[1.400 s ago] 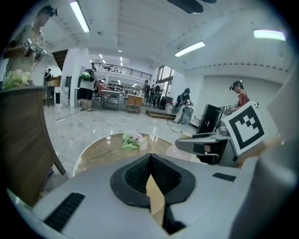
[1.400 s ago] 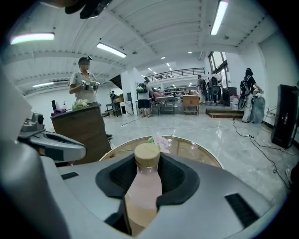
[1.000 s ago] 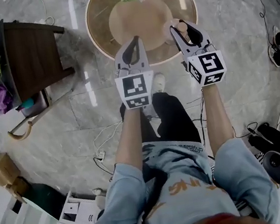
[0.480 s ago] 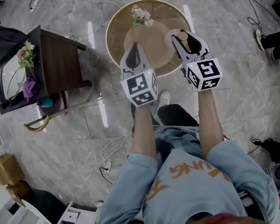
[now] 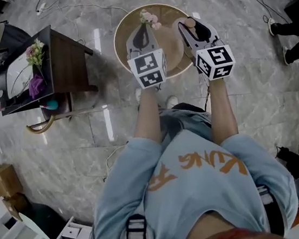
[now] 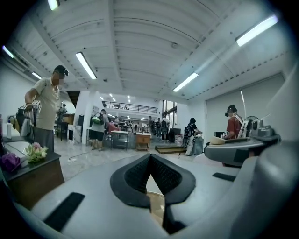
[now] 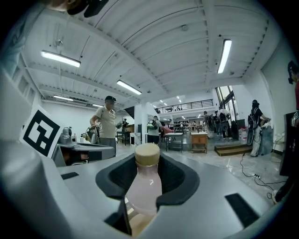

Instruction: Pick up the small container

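The small container is a pale pink bottle (image 7: 144,186) with a tan cap (image 5: 191,22). My right gripper (image 7: 147,176) is shut on its body, and its neck and cap stick up between the black pads. In the head view the right gripper (image 5: 193,29) holds it over the right side of the round wooden table (image 5: 120,43). My left gripper (image 5: 140,31) hovers over the table's middle, beside a small flower bunch (image 5: 148,17). The left gripper (image 6: 149,173) is shut with nothing between its pads.
A dark wooden side table (image 5: 63,64) with flowers (image 5: 35,52) and a plate stands to the left. Cables (image 5: 113,154) trail over the marble floor. A person's shoes (image 5: 282,27) are at the right, boxes (image 5: 2,182) at the lower left. Other people stand far off.
Both grippers have moved forward, further over the round table. The right gripper has kept hold of the bottle. The head view has shifted, so the side table shows more fully.
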